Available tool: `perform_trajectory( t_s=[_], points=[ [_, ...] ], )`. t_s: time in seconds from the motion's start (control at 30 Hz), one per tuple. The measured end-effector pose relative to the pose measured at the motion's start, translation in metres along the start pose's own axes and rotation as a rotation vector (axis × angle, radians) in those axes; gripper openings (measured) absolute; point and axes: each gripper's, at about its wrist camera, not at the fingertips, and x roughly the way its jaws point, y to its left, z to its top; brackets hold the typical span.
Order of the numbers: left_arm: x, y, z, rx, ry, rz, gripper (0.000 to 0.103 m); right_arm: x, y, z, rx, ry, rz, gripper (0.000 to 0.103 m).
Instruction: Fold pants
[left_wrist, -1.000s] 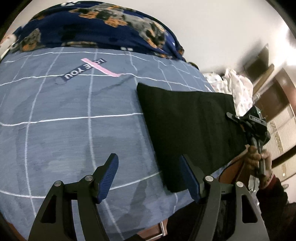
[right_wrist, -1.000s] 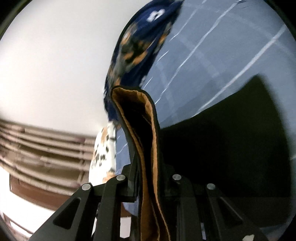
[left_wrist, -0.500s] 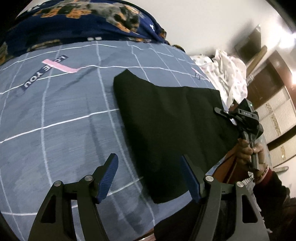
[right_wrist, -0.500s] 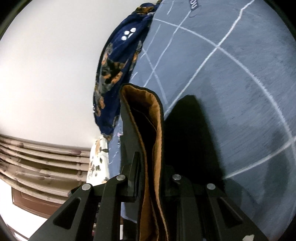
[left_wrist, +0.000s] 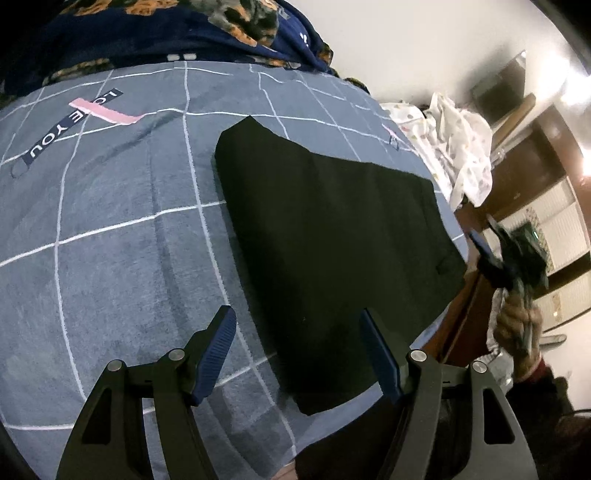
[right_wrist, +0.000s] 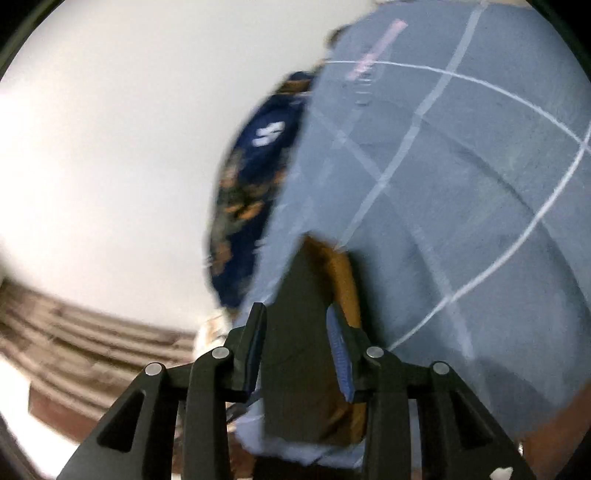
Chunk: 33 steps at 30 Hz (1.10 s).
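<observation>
Black pants folded flat on the bed, near its edge. Left gripper spread wide above the near corner, holding nothing; right gripper parted, fabric loose between. Fold seemingly done; next, probably smoothing or another fold.

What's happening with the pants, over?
Left gripper open, hovering. Black pants flat on bed. Right gripper open at their edge. Nothing in the way.

Your pants are matt black cloth (tan lining inside), lying on the bed, a soft blue woven cover; your left gripper has ribbed blue pads.
</observation>
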Motion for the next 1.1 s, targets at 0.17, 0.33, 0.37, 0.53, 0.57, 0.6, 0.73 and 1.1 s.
perform_trajectory(
  t_s=[0.17,0.33,0.37,0.53,0.57,0.6,0.73,1.1],
  points=[
    [-0.001,0.0,-0.001,-0.011,-0.003,-0.021,0.07,0.01,-0.008,-0.045,0.094,0.101,0.011,0.034],
    [-0.002,0.001,-0.003,-0.011,0.003,-0.017,0.07,0.021,-0.039,-0.057,0.201,0.099,0.001,0.035],
    [-0.003,0.001,-0.003,-0.012,0.001,-0.017,0.07,0.022,-0.043,-0.055,0.219,0.092,0.001,0.035],
    [-0.005,0.007,-0.004,-0.042,-0.013,-0.024,0.07,0.018,-0.048,-0.047,0.237,0.061,-0.011,0.042],
    [-0.005,0.008,-0.005,-0.048,-0.012,-0.024,0.07,0.017,-0.047,-0.046,0.23,0.058,-0.016,0.043],
    [-0.003,0.009,-0.005,-0.055,-0.008,-0.023,0.07,0.017,-0.046,-0.044,0.222,0.053,-0.025,0.043],
    [-0.002,0.01,-0.006,-0.061,0.004,-0.017,0.071,0.023,-0.037,-0.04,0.158,0.059,-0.1,0.015],
    [0.007,0.005,-0.003,-0.047,0.027,-0.016,0.074,0.008,-0.038,-0.067,0.169,0.059,-0.149,0.013]
  ],
)
